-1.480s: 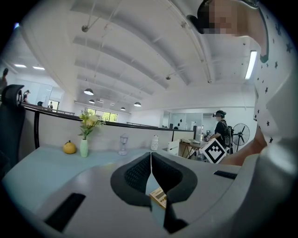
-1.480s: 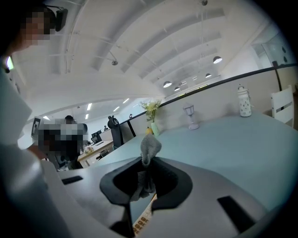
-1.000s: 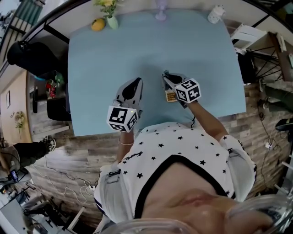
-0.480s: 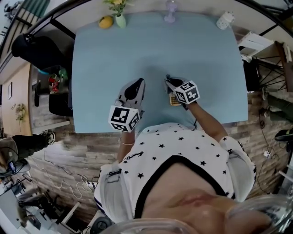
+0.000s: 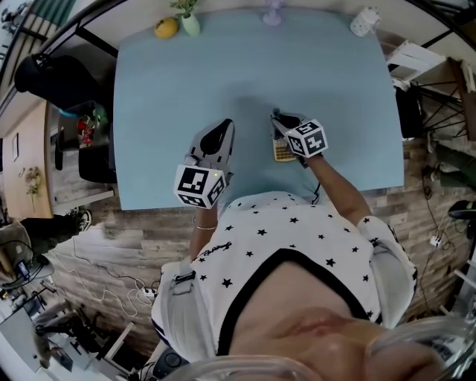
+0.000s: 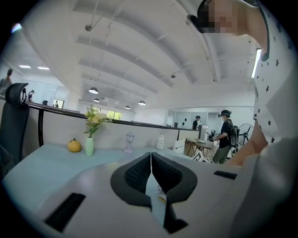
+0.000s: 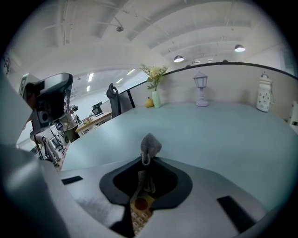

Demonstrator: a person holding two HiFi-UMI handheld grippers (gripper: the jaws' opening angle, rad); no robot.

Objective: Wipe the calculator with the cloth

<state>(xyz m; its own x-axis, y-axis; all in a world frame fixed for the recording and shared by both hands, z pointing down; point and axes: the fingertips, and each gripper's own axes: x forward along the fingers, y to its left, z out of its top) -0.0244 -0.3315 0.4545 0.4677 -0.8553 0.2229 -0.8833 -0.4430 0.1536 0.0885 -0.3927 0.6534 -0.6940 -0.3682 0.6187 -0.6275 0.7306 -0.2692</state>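
Note:
My right gripper (image 5: 278, 119) (image 7: 145, 160) is shut on a small grey cloth (image 7: 150, 145), which pokes up above the jaw tips. Right beneath it lies the calculator (image 5: 282, 153), yellowish with rows of keys; in the right gripper view its keys (image 7: 138, 211) show through the gap below the jaws. My left gripper (image 5: 219, 132) (image 6: 150, 157) is a hand's width to the left of the calculator, over the light blue table (image 5: 186, 74). Its jaws meet with nothing between them.
Along the table's far edge stand a yellow fruit (image 5: 166, 28), a vase of flowers (image 5: 187, 22), a small lamp (image 5: 272, 13) and a white jar (image 5: 362, 21). A black chair (image 5: 44, 78) is at the left. A person (image 6: 226, 135) stands far behind.
The head view has shifted a little. Both grippers hold much the same places; the right one stays over the calculator with the cloth.

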